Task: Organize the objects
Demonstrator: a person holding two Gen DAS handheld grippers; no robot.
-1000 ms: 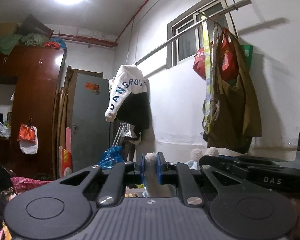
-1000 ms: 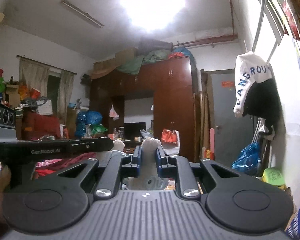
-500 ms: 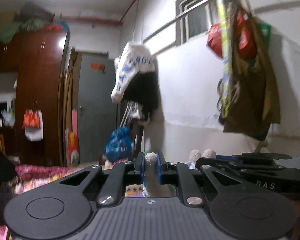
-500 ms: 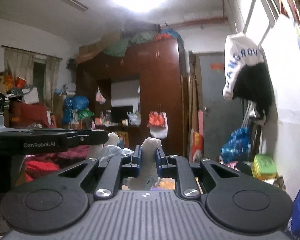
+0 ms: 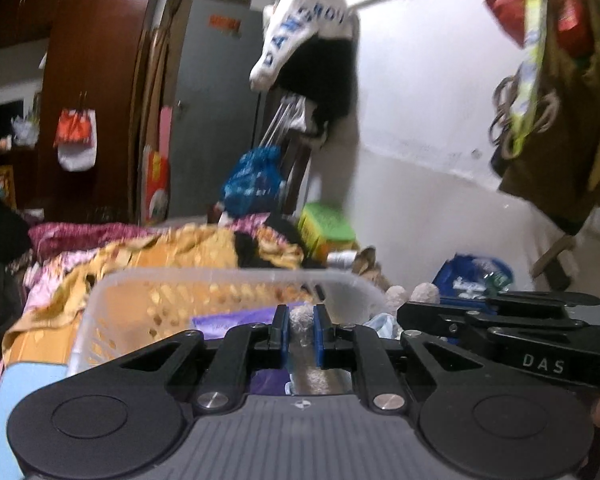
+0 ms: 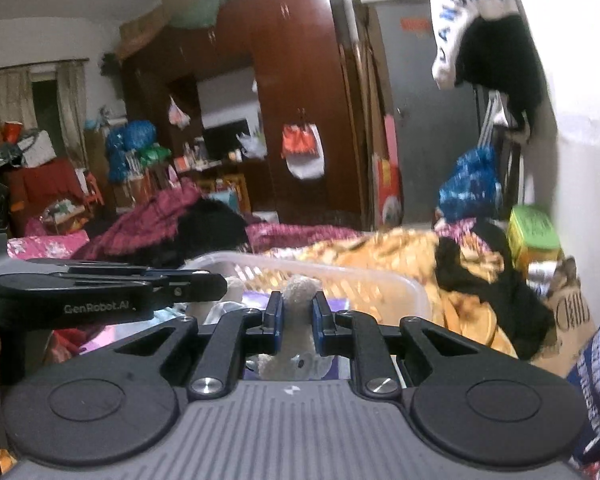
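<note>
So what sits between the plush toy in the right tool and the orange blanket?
In the right wrist view, the far wall of the clear basket lies between the plush toy, clamped in the right tool, and the orange blanket.

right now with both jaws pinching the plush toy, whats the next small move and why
Probably lower it a little further toward the clear plastic basket. Both the left gripper and right gripper grip the plush toy, which sits at about rim height, not yet inside.
</note>
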